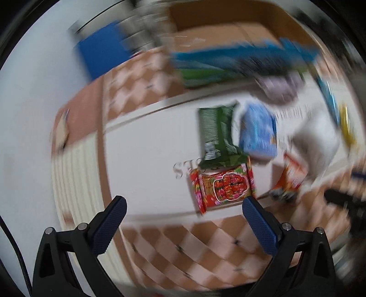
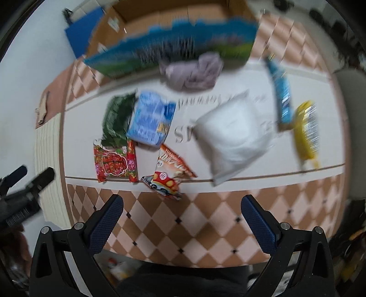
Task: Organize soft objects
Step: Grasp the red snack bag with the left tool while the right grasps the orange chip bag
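Soft packets lie on a white mat panel (image 2: 187, 160): a red floral pack (image 2: 114, 163) (image 1: 223, 186), a green pack (image 2: 116, 116) (image 1: 216, 130), a light blue pack (image 2: 151, 118) (image 1: 258, 132), an orange packet (image 2: 169, 169), a white pillow-like bag (image 2: 235, 134), a lilac cloth (image 2: 194, 70), a blue tube pack (image 2: 282, 93) and a yellow pack (image 2: 306, 130). My left gripper (image 1: 184, 225) is open and empty, just short of the red pack; it also shows in the right wrist view (image 2: 34, 180). My right gripper (image 2: 181, 222) is open and empty, above the checkered mat.
An open cardboard box (image 2: 173, 13) with a blue-green printed front stands behind the packets. A blue board (image 2: 82, 32) leans at the back left. The checkered mat (image 2: 205, 224) borders the white panel. Both views are motion-blurred.
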A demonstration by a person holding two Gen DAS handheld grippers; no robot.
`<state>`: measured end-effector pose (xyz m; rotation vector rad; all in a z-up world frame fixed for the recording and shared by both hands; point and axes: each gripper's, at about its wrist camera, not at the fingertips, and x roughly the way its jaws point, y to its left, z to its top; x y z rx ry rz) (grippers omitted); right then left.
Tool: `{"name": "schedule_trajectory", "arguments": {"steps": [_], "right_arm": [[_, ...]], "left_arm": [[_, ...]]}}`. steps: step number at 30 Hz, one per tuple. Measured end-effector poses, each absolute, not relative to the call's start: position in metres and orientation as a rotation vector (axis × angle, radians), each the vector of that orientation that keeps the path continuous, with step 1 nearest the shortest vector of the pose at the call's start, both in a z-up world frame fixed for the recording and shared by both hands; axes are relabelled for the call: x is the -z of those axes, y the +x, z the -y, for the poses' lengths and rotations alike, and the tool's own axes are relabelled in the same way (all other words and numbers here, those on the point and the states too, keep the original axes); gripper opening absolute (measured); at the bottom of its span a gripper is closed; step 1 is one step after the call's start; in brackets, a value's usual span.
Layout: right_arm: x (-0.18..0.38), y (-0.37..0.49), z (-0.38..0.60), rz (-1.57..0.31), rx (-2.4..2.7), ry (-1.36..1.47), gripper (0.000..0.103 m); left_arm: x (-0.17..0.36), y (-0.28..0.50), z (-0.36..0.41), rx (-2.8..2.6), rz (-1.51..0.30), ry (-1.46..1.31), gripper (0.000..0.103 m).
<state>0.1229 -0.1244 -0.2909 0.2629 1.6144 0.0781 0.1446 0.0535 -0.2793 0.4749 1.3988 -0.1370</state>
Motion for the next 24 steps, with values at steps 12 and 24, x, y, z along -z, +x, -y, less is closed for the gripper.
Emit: {"name": "schedule_trajectory", "arguments": {"steps": [12,24], "right_arm": [[0.361,0.099,0.117,-1.749,-0.015,0.345,0.103],[0.363,0.106,0.122,-1.704,0.01,0.469,0.103]], "left_arm": [[0.39,0.128,-0.002,0.608,-1.302,1.085,0.103],[0.407,0.161,-0.066,0.197,-1.784,0.28,0.049]]}}
